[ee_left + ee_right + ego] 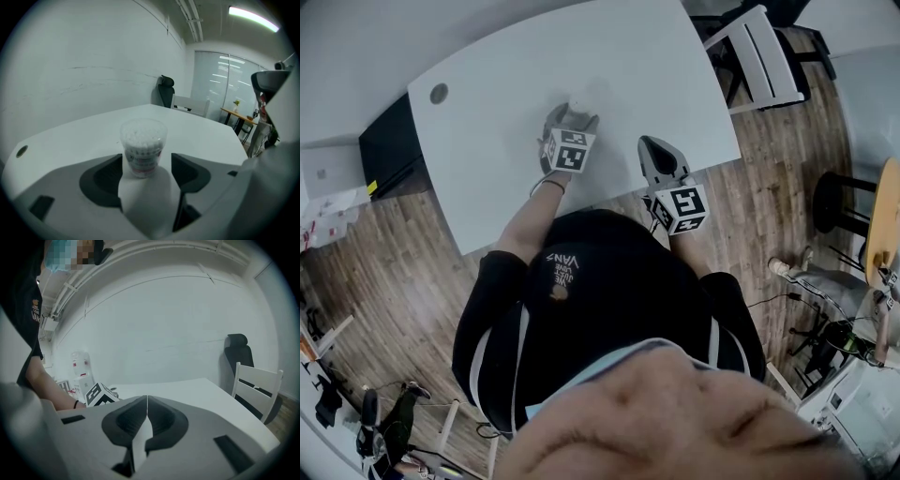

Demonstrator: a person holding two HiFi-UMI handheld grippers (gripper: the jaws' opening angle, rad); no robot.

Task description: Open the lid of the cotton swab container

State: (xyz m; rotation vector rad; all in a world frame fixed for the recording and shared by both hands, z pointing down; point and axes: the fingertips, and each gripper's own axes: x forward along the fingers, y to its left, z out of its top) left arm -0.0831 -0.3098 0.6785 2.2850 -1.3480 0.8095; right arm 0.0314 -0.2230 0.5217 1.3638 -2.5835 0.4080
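White table (201,129): cotton swab container (143,146) upright, lid up; left tongs (147,161) apart; right tongs (147,399) together.

Left gripper (574,120) angled downward, jaws wide apart, right gripper (146,404) jaws pressed together, empty

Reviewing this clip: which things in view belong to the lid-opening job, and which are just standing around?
Job in hand:
cotton swab container, standing on the white table
left gripper, open, with the container between its jaws
right gripper, shut and empty

Just standing around:
white chair
black office chair
black stool
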